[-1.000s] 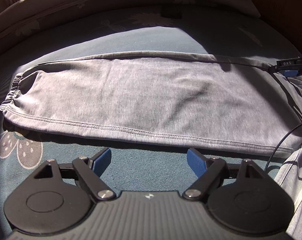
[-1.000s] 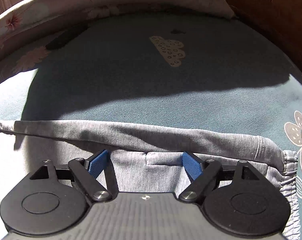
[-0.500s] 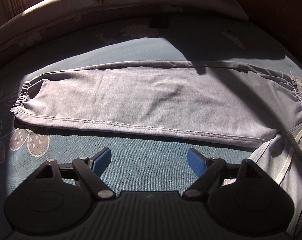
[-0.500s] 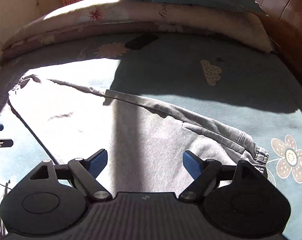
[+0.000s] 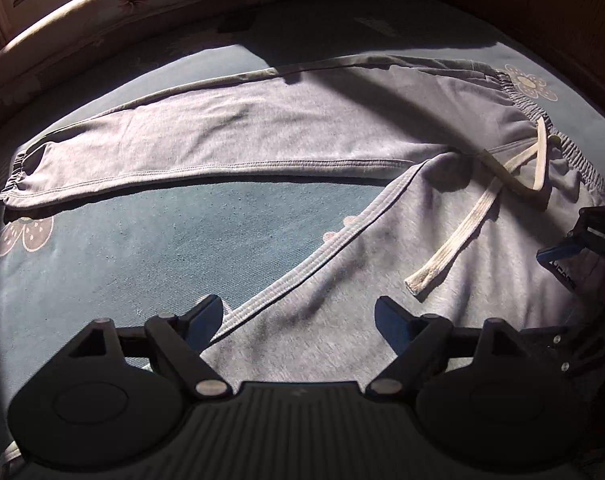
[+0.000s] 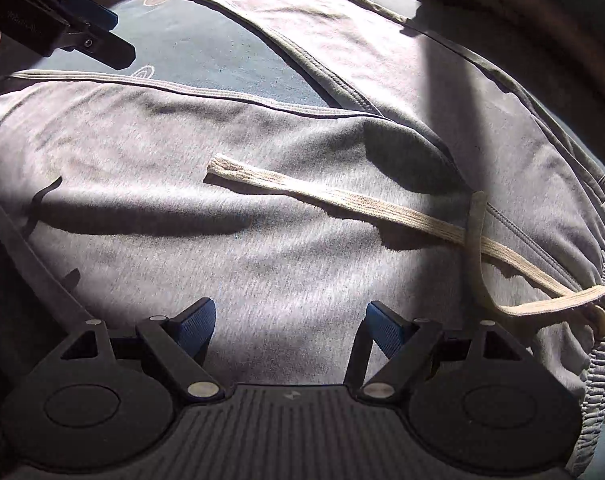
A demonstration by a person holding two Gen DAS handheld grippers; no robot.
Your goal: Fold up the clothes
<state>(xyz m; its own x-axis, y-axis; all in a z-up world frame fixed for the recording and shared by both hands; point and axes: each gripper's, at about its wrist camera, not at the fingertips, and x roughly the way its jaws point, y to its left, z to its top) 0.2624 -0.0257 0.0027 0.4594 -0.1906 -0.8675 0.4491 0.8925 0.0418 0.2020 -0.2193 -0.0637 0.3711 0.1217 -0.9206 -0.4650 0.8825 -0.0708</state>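
Note:
Grey sweatpants (image 5: 262, 136) lie flat on a blue bedsheet (image 5: 182, 240), one leg stretched to the left, the other leg (image 5: 342, 300) running toward me. A cream drawstring (image 5: 462, 236) lies across the seat near the elastic waistband (image 5: 518, 92). My left gripper (image 5: 298, 316) hovers open over the near leg's inner seam, holding nothing. My right gripper (image 6: 290, 324) is open above the grey fabric (image 6: 262, 264), just short of the drawstring (image 6: 342, 200). The right gripper's fingers (image 5: 562, 252) show at the left wrist view's right edge; the left gripper's fingers (image 6: 86, 36) show at the right wrist view's top left.
Flower prints (image 5: 22, 236) dot the sheet. A pillow or rolled quilt (image 5: 102, 12) lines the far side, with a wooden headboard (image 5: 562, 12) at the right. A dark flat object (image 5: 238, 22) lies on the sheet by the pillow. Bare sheet lies between the two legs.
Both grippers have swung over to the waist end of the sweatpants. The right one rolled strongly and now looks down on the drawstring. Both stayed open.

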